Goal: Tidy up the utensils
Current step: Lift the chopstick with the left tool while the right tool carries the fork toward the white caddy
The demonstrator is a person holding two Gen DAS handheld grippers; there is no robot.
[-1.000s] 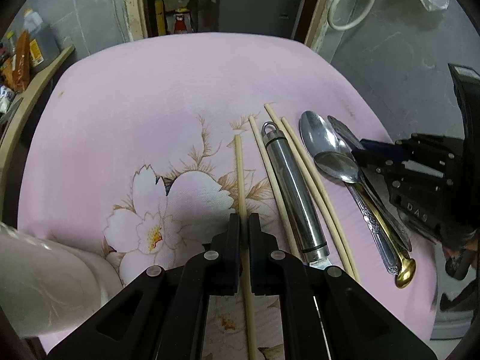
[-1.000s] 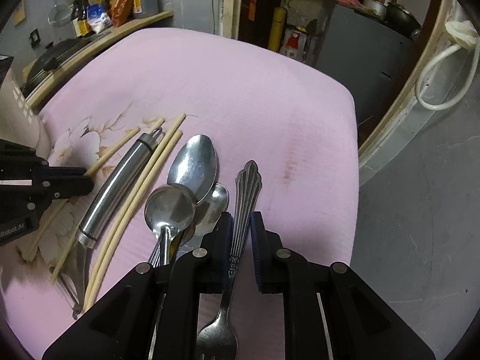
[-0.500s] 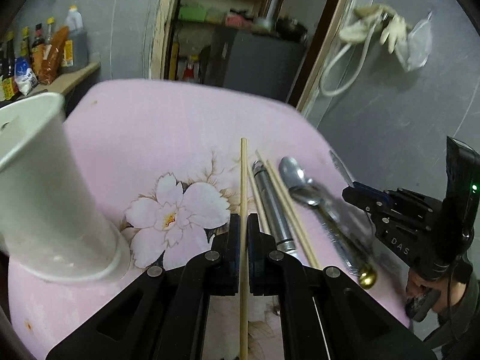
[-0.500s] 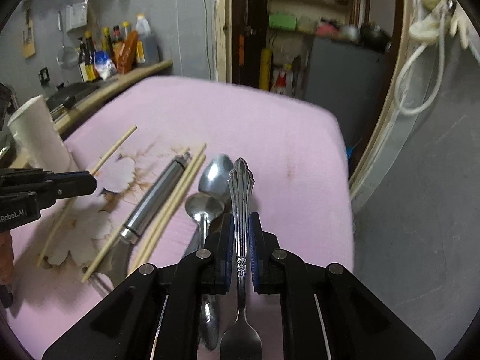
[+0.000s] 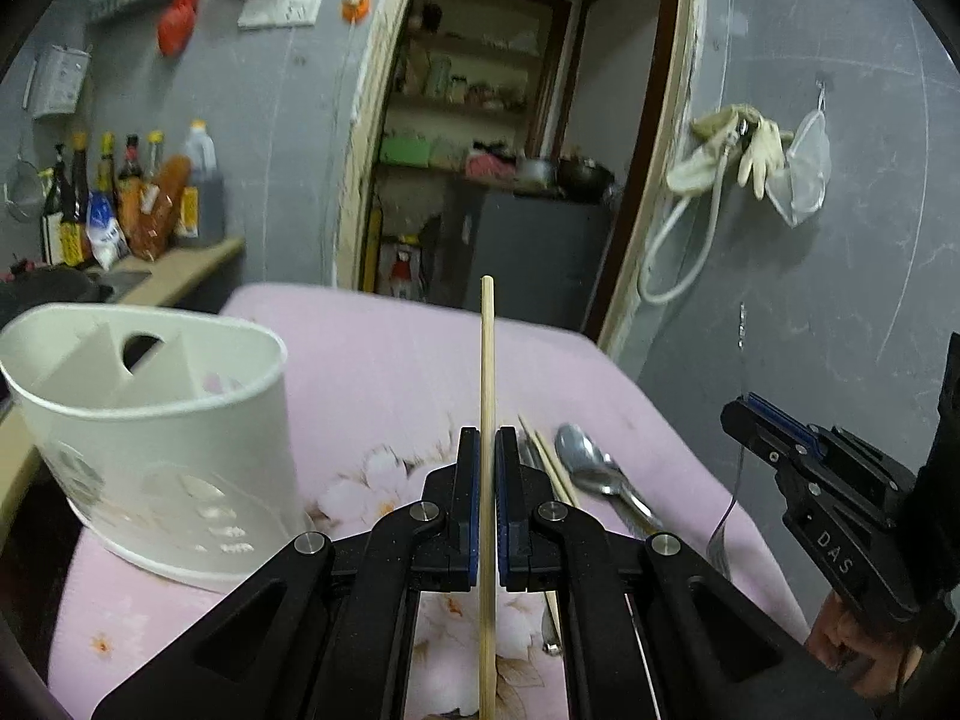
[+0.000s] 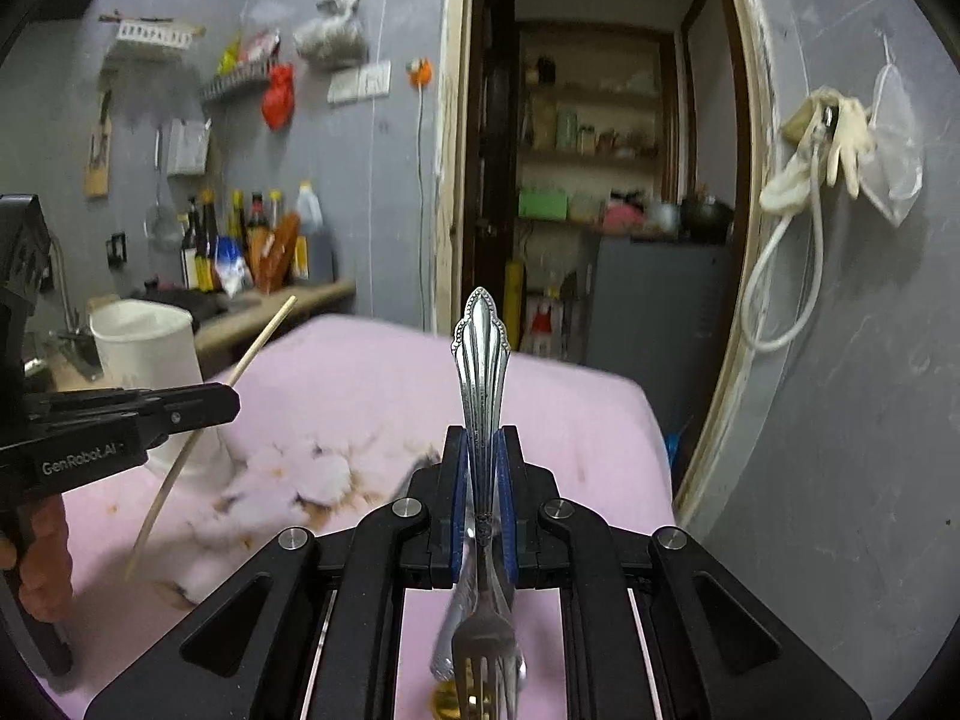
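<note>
My left gripper is shut on a pale wooden chopstick, which stands lifted off the pink flowered cloth and sticks out ahead of the fingers. From the right wrist view that chopstick slants up out of the left gripper. My right gripper is shut on a silver fork, ornate handle forward, tines back under the fingers. A white divided utensil holder stands upright at the left. Spoons and further chopsticks lie on the cloth.
Behind the table are a grey wall, an open doorway to a pantry, and a counter with several bottles at the left. Gloves and a hose hang on the right wall. A hand holds the right gripper.
Both grippers rose and tilted up from looking down at the cloth. The chopstick and the fork came off the cloth with them. The utensil holder came into view at the left.
</note>
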